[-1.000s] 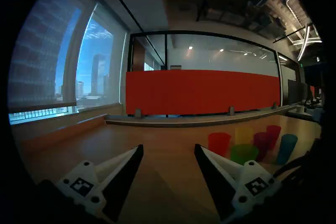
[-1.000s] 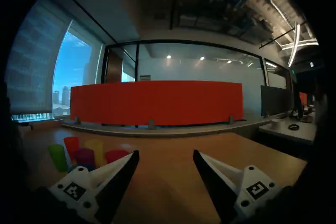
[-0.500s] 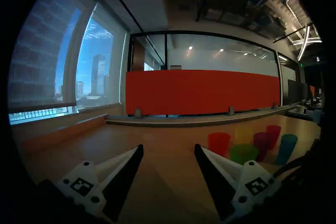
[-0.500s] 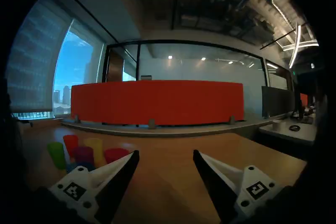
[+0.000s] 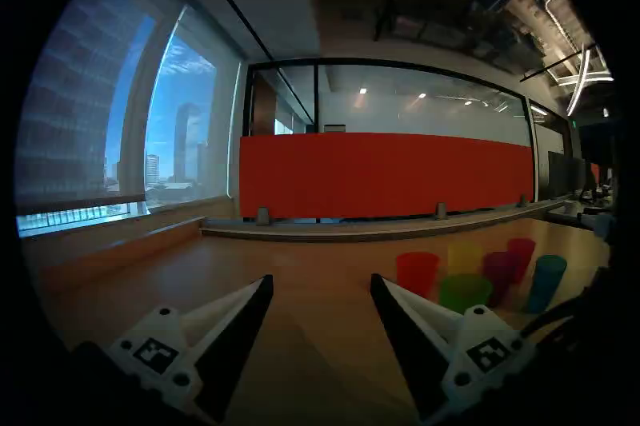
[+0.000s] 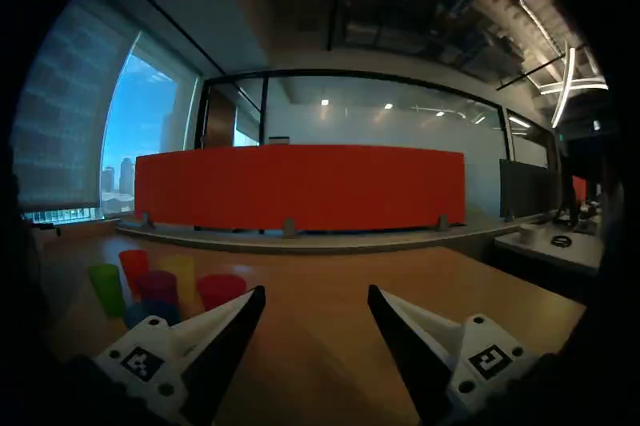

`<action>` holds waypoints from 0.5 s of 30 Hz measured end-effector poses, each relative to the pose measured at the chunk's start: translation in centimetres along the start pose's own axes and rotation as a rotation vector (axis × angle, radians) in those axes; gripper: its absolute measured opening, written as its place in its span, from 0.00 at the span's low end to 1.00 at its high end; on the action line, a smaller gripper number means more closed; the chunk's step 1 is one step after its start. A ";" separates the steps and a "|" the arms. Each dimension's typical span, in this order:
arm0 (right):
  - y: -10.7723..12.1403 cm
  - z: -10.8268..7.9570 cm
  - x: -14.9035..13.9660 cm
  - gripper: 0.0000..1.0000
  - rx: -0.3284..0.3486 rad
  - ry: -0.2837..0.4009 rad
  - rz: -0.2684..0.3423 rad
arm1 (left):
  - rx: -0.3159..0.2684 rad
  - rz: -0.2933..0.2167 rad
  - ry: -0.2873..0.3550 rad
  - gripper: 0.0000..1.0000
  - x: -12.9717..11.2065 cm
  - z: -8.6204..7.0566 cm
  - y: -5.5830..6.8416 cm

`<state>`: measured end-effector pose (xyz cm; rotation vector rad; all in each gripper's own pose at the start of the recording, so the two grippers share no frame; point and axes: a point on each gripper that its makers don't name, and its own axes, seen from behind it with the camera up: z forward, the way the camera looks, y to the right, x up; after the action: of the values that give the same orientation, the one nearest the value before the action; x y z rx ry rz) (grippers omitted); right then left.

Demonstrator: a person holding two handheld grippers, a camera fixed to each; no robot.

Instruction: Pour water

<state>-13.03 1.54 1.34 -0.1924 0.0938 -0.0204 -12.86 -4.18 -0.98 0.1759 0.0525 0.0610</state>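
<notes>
Several coloured plastic cups stand close together on a wooden table (image 5: pixel 320 266). In the left gripper view they sit ahead to the right: a red cup (image 5: pixel 417 272), a green cup (image 5: pixel 464 292), a yellow cup (image 5: pixel 464 256), a purple cup (image 5: pixel 499 274), a pink cup (image 5: pixel 522 252) and a teal cup (image 5: pixel 548 280). My left gripper (image 5: pixel 320 286) is open and holds nothing, left of the cups. In the right gripper view the cups lie at the lower left: green cup (image 6: pixel 106 288), red cup (image 6: pixel 221 290), purple cup (image 6: pixel 159 286). My right gripper (image 6: pixel 316 298) is open and holds nothing.
A red partition (image 5: pixel 384 174) stands along the table's far edge, with a glass wall behind it. Large windows (image 5: pixel 120 130) run along the left. Another desk with monitors (image 6: pixel 552 226) is at the right. Bare wood lies ahead of both grippers.
The right gripper view has tipped down a little, so the cups sit slightly higher in it. The left gripper view is unchanged.
</notes>
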 end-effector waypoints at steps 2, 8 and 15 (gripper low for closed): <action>0.1 0.0 0.0 0.99 -0.003 -0.001 0.000 | 0.000 0.000 0.000 0.90 0.0 0.0 0.0; 0.2 0.0 -0.1 0.99 -0.006 -0.001 0.001 | 0.000 0.000 0.000 0.90 0.0 0.0 0.0; 0.2 0.0 -0.1 0.99 -0.005 -0.003 0.001 | 0.000 0.000 0.000 0.90 0.0 0.0 0.0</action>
<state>-13.12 1.73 1.35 -0.1973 0.0907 -0.0185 -12.88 -4.16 -0.97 0.1759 0.0526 0.0610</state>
